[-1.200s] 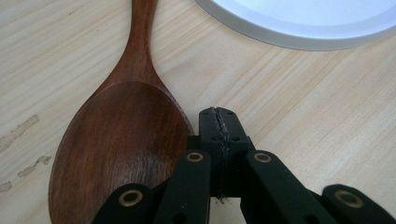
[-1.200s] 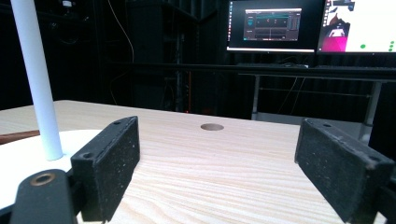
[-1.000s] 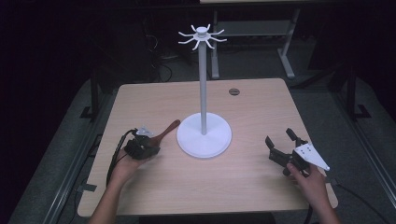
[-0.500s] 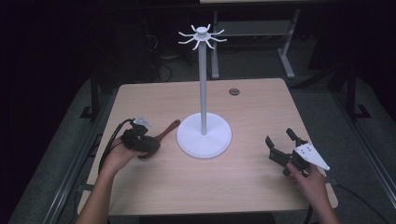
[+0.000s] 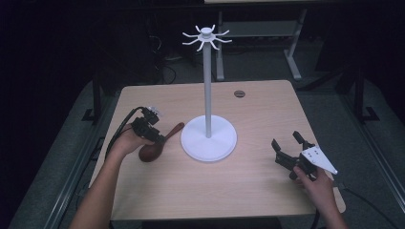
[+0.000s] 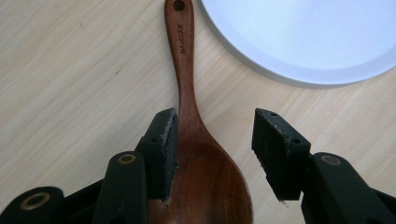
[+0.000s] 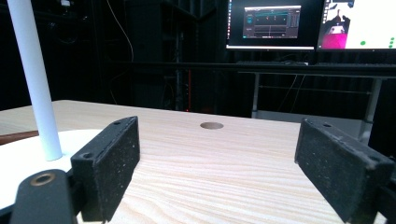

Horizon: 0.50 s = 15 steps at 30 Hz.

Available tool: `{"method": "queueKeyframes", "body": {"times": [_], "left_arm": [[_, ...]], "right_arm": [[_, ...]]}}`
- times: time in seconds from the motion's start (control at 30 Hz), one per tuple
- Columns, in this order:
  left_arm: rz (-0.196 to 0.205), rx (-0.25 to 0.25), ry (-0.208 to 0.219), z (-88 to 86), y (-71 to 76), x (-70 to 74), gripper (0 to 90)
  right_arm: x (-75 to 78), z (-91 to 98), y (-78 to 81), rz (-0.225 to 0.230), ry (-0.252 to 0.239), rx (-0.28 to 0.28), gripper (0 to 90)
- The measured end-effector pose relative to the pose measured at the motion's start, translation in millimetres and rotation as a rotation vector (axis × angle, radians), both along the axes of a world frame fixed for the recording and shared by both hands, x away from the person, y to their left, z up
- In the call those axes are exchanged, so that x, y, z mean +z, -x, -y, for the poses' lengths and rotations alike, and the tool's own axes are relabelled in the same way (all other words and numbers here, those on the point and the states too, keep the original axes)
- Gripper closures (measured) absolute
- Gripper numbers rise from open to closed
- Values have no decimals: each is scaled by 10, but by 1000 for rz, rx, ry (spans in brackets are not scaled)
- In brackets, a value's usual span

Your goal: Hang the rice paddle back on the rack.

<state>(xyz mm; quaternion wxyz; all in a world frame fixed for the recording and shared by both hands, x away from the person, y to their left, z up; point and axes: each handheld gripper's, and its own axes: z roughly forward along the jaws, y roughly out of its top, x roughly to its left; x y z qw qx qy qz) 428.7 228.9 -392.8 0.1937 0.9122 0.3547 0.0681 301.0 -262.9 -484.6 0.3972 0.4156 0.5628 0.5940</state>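
Spoon (image 6: 196,154), wooden, dark brown: lies flat on the table (image 5: 267,191), bowl toward the person, handle running out to end just beside the rim of the stand's base.

Table, light wood, with a small round hole (image 5: 239,94) near its far edge.

Stand (image 5: 208,138), white: wide round base, tall upright pole, ring of hooks (image 5: 206,37) at the top.

Left gripper (image 6: 215,135): poised over the spoon's neck, jaws released. They have just been opening, and the spoon now lies between them; one pad sits against the handle's edge, the other stands apart.

Right gripper (image 5: 289,149): released, jaws wide with nothing between, resting near the table's right edge, well apart from the stand.

Spoon, handling: judged light, stiff, smooth-finished and not fragile. The rounded bowl would probably slip or roll between flat pads; the straight neck gives the squarest hold. A hanging hole (image 6: 179,5) pierces the handle end. Whether the bowl rocks on the table is hard to tell from above.
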Motion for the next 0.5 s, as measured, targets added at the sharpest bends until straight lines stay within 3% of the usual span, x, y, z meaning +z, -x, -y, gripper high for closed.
{"method": "queueKeyframes", "body": {"times": [0.1,0.23,0.27,0.3,0.4,0.5], "left_arm": [[-20,-3,-14,37,-77,-22,511],[-76,13,-27,96,-194,-66,515],[-84,-2,-56,101,-233,-73,515],[-85,22,-51,127,-253,-95,515],[-97,31,-63,174,-332,-120,526],[-117,37,-100,222,-400,-152,538]], "right_arm": [[0,0,-1,0,1,0,133],[0,0,0,1,1,0,133],[0,0,1,0,-1,0,133],[0,1,0,1,-1,0,133],[0,0,1,0,-2,0,133],[-1,2,2,0,-3,0,133]]}}
